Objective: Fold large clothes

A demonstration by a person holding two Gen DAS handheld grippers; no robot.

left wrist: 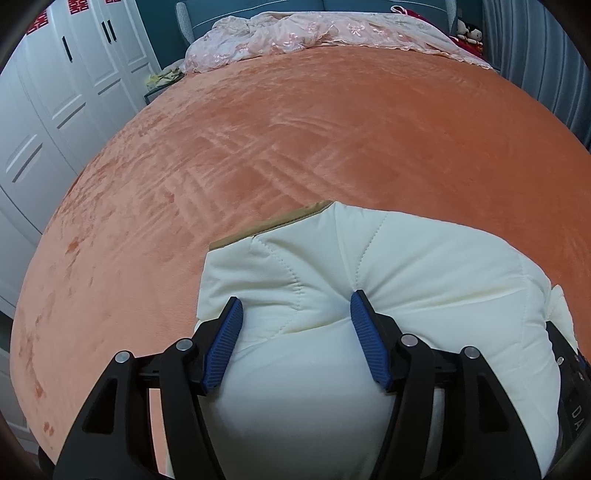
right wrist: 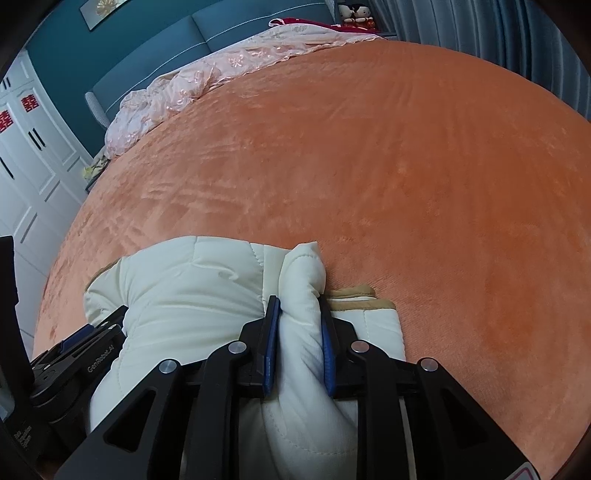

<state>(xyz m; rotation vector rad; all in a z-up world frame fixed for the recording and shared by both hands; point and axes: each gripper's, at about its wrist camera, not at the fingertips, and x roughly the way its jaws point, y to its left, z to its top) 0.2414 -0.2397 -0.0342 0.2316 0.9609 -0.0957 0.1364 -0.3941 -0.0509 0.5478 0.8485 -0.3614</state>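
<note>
Left wrist view: the cream quilted jacket (left wrist: pixel 332 295) is seen bunched at the near edge of the orange bed (left wrist: pixel 295 129). The left gripper (left wrist: pixel 295 314) is spread wide, padding bulging between its fingers without being pinched. A thick fold of jacket is clamped by the right gripper (right wrist: pixel 297 314). A pink lace cover (left wrist: pixel 314 33) is heaped at the far edge.

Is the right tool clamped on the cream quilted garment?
Yes, the right tool has its blue pads pinching a bunched fold of the cream quilted garment.
</note>
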